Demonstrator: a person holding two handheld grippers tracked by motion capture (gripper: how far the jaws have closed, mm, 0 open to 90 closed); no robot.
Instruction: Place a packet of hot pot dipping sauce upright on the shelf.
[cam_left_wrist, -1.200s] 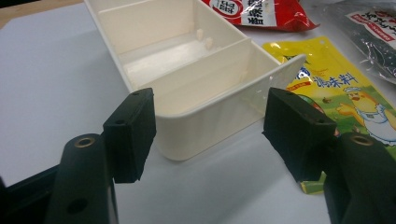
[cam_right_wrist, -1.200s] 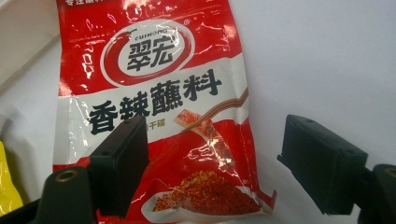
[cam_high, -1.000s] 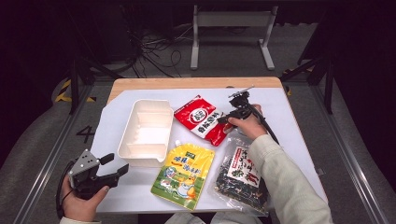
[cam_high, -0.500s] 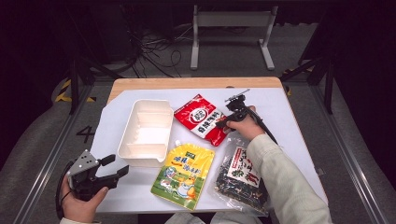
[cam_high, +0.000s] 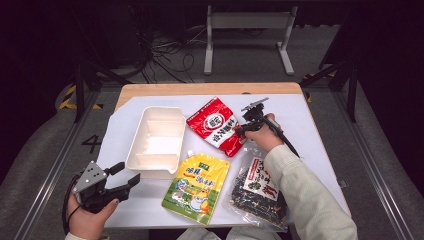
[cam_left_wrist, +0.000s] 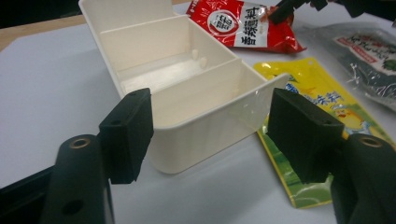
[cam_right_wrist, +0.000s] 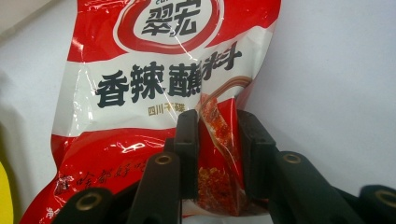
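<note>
On the table (cam_high: 320, 150), a white tray (cam_high: 156, 137) lies just ahead of the left claw (cam_left_wrist: 210, 135), whose jaws are spread apart. The red packet (cam_right_wrist: 154, 93) is pinched at its lower corner by the right claw (cam_right_wrist: 217, 154), whose jaws have just been closing; a firm pinch should be confirmed before lifting.

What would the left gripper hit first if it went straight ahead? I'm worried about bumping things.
Most likely the white tray: its near end wall sits straight ahead of the left gripper, between the open jaws. The exact gap is hard to judge.
</note>
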